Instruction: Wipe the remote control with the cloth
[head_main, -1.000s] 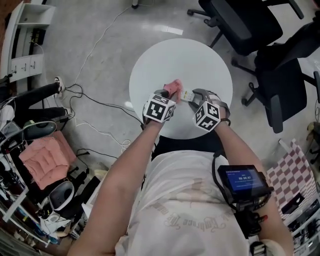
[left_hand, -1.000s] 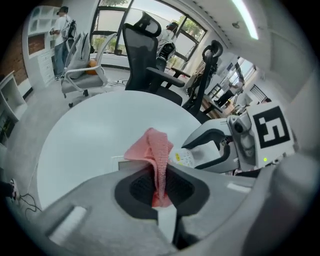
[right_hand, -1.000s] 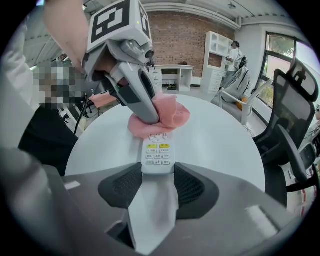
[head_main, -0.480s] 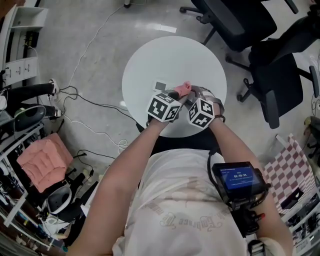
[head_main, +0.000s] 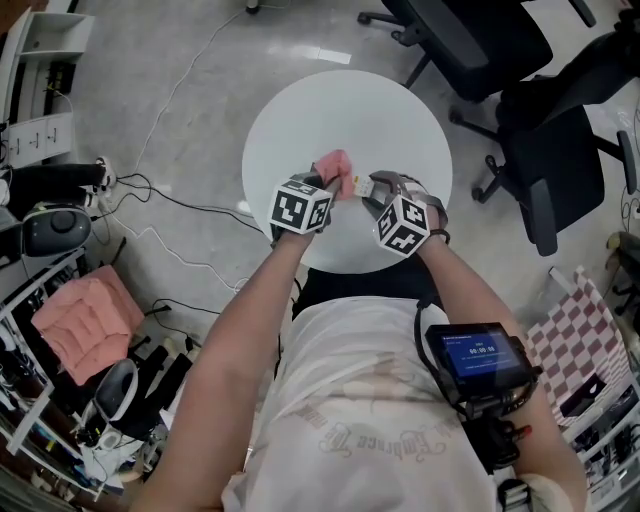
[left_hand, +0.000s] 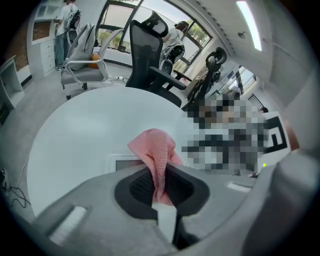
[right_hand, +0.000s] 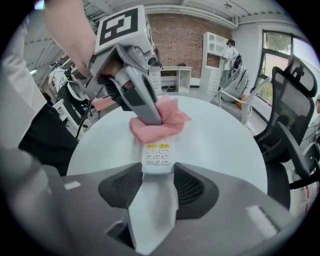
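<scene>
A white remote control with small buttons sticks out from my right gripper, whose jaws are shut on its near end. A pink cloth lies bunched over the remote's far end. My left gripper comes in from the upper left and is shut on that cloth. In the left gripper view the cloth is pinched between the pads of the left gripper. From the head view both grippers hover over the near part of the round white table, with the cloth beside the remote.
A small grey square card lies on the table under the cloth. Black office chairs stand past the table's right side. Cables trail on the floor at left, near cluttered shelves and a pink cushion.
Half a second ago the cloth sat close up against my right gripper. The left gripper has since drawn it leftward along the remote to its far end. The right gripper stayed put.
</scene>
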